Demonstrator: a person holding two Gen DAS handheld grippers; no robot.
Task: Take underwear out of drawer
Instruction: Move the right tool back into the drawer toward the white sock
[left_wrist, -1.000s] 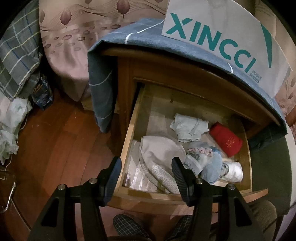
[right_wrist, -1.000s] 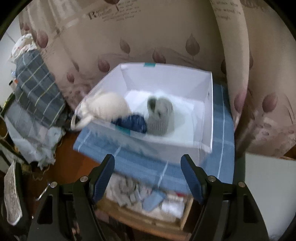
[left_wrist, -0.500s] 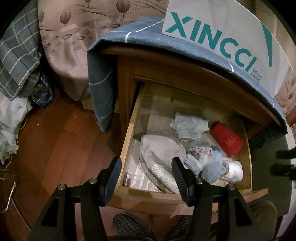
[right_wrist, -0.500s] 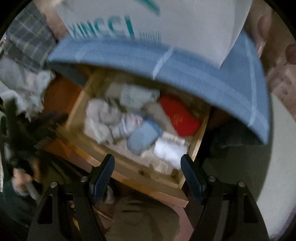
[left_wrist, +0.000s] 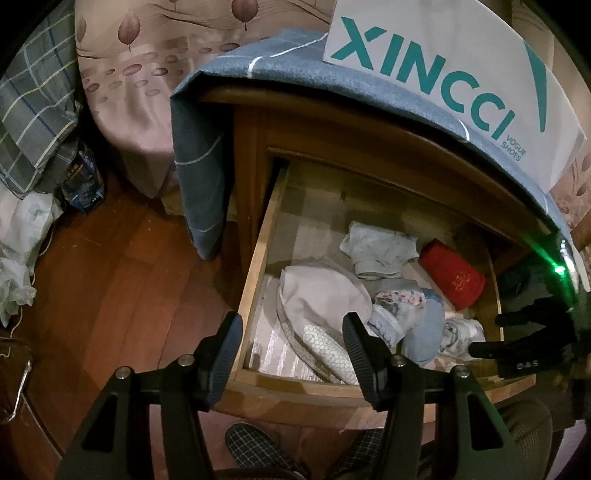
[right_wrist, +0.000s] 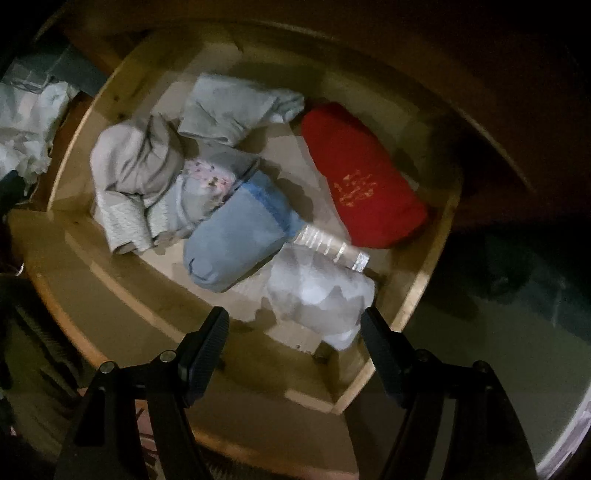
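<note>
The wooden drawer (left_wrist: 255, 266) (right_wrist: 424, 291) stands pulled open and holds several rolled and folded underwear pieces. A red roll (left_wrist: 452, 278) (right_wrist: 364, 177) lies at the right. A light blue roll (left_wrist: 423, 334) (right_wrist: 236, 243) is in the middle, a white bundle (left_wrist: 463, 332) (right_wrist: 321, 295) at the front right. A beige piece (left_wrist: 321, 295) (right_wrist: 136, 158) lies left, a pale grey-blue folded one (left_wrist: 376, 251) (right_wrist: 236, 107) at the back. My left gripper (left_wrist: 291, 343) is open and empty above the drawer's front left corner. My right gripper (right_wrist: 295, 336) (left_wrist: 487, 334) is open and empty, just above the white bundle.
A white XINCCI shoe box (left_wrist: 443, 74) sits on a blue cloth (left_wrist: 199, 147) that drapes over the nightstand top. Bedding with a leaf print (left_wrist: 129, 92) and a plaid cloth (left_wrist: 33, 110) lie to the left over a wooden floor (left_wrist: 110, 295).
My right gripper has swung from above the white box on the nightstand down to the drawer's front right and now shows in the left wrist view. My left gripper has stayed still.
</note>
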